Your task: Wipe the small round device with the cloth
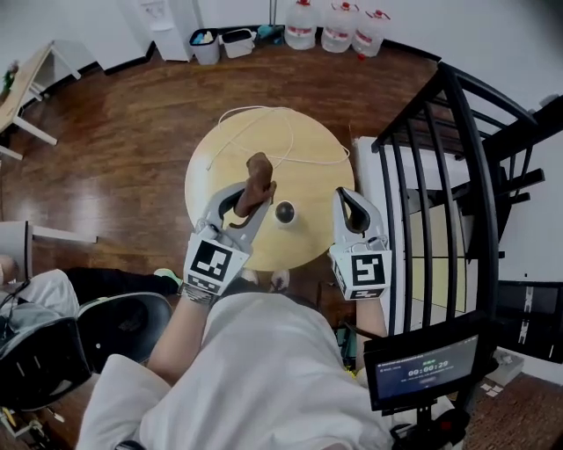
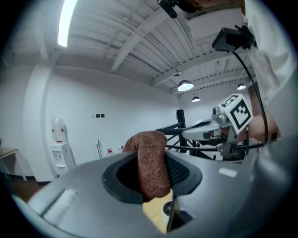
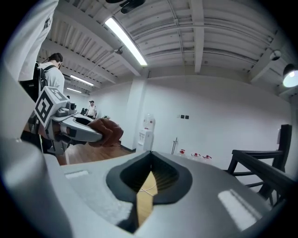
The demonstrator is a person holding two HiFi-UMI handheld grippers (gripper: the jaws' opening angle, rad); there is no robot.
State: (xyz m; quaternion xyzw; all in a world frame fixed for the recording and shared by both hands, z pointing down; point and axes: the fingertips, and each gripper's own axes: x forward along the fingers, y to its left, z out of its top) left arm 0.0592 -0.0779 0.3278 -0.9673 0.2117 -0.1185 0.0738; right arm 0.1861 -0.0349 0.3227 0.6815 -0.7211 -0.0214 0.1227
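A small round dark device (image 1: 284, 212) sits near the front edge of the round wooden table (image 1: 308, 176). My left gripper (image 1: 254, 199) is raised above the table just left of the device, shut on a brown cloth (image 1: 257, 180) that sticks up from its jaws. In the left gripper view the cloth (image 2: 151, 162) hangs between the jaws of the left gripper (image 2: 152, 155). My right gripper (image 1: 348, 199) hovers to the right of the device. Its jaws meet with nothing between them, and the right gripper (image 3: 150, 163) shows the same in its own view.
A white cable (image 1: 264, 119) loops over the table's far half. A black metal railing (image 1: 449, 176) stands close on the right. Water bottles (image 1: 339, 26) and bins (image 1: 220, 44) line the far wall. A dark chair (image 1: 79, 338) is at lower left, a screen (image 1: 422, 369) at lower right.
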